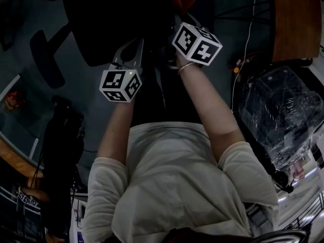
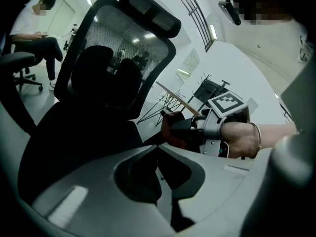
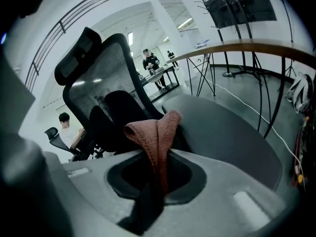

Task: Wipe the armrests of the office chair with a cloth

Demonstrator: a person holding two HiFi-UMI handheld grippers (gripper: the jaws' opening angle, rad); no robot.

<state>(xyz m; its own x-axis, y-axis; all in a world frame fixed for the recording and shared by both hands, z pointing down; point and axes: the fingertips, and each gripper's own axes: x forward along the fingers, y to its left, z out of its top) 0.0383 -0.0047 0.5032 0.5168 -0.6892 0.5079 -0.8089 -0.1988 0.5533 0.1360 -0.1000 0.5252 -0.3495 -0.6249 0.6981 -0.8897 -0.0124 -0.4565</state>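
**Item 1. Right gripper** (image 3: 157, 157)
- State: jaws clamped on the cloth (image 3: 158, 127).
- Cloth: reddish-pink with a stitched edge. It is folded into a loop that rises out of the jaw tips and droops to the tool's left.
- Just past the tips and to the right: a broad dark-grey pad (image 3: 222, 127). Whether the cloth touches it cannot be told.
- Ahead and to the left: the office chair (image 3: 106, 78), black, with a mesh back and a headrest (image 3: 74, 58).
- Farther ahead and to the right: a curved wooden table edge (image 3: 237, 47) on thin metal legs.
- Rear of tool: a marker cube (image 1: 197, 43), with a hand (image 2: 242, 138) behind it that wears a thin bracelet (image 2: 257, 135).

**Item 2. Left gripper** (image 2: 158, 154)
- State: jaws pressed together, nothing held between them.
- Straight ahead and to the left: the same chair, its backrest upright and its black seat close beyond the tips.
- Ahead and to the right: the right gripper, level with this tool, its cloth bunched at the tip and pointing toward the chair.
- Far left, beyond the chair: a seated person (image 2: 34, 28).

**Item 3. Armrest** (image 1: 46, 52)
- Black and oblong in the head view.
- It lies well off the left gripper's left side, apart from both tools and from the cloth.
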